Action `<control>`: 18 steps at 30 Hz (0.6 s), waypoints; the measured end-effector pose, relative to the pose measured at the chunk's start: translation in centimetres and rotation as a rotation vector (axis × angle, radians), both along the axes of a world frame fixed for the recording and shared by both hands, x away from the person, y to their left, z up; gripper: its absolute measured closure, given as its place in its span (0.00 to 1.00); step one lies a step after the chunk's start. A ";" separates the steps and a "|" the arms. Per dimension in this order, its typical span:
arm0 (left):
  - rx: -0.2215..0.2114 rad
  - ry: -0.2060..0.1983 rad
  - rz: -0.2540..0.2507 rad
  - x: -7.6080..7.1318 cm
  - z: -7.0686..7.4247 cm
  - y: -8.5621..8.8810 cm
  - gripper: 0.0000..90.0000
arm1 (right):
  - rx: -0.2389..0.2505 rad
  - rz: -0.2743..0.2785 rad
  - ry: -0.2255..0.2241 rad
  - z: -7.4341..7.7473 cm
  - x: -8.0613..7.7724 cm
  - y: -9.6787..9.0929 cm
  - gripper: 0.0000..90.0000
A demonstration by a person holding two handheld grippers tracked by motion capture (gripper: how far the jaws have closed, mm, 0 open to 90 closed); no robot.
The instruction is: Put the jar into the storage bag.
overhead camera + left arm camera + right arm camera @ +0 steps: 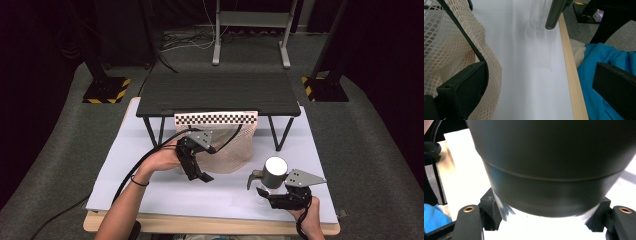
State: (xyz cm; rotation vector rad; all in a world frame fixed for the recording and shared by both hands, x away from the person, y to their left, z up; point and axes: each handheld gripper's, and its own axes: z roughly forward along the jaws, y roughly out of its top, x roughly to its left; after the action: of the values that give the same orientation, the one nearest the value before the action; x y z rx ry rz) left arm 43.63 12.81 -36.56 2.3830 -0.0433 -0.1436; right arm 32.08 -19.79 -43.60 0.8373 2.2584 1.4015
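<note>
A clear bottle (274, 175) with a grey lid and side handle stands upright near the front right of the white board (150, 185). My right gripper (278, 196) is shut on its clear body just under the lid, and the bottle (549, 170) looms large between the two pads of the right gripper (544, 216). A beige mesh bag (231, 145) hangs from the black rack (220, 92). My left gripper (198, 172) is at the bag's left side, jaws open. In the left gripper view the mesh bag (444, 50) and its black rim drape over the left jaw of the left gripper (539, 90), and the bottle (537, 17) shows farther off.
A checkered strip (215, 118) runs along the bag's top under the rack. The rack's thin legs (280, 132) stand on the board. The wooden table edge (571, 75) borders the board, with blue cloth (599, 65) beyond it. Stand bases (106, 90) sit on the floor behind.
</note>
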 end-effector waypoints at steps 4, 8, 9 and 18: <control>-0.001 0.005 0.003 0.2 -0.2 -0.1 0.00 | 0.000 -0.023 0.012 0.4 0.3 -0.3 0.33; 0.000 0.000 0.013 0.2 -0.4 -0.1 0.00 | -0.012 -0.040 0.013 0.7 0.4 -0.4 0.33; 0.000 -0.001 0.011 0.1 -0.4 0.0 0.00 | -0.014 -0.042 0.012 0.8 0.4 -0.4 0.33; -0.004 -0.002 0.002 0.1 -0.2 -0.2 0.00 | -0.008 -0.054 0.021 1.8 1.1 0.1 0.33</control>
State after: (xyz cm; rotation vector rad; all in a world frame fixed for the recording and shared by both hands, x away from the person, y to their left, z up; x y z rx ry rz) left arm 43.71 12.63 -36.75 2.3794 -0.0424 -0.1406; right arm 33.23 -19.65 -41.75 0.9077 2.2376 1.3648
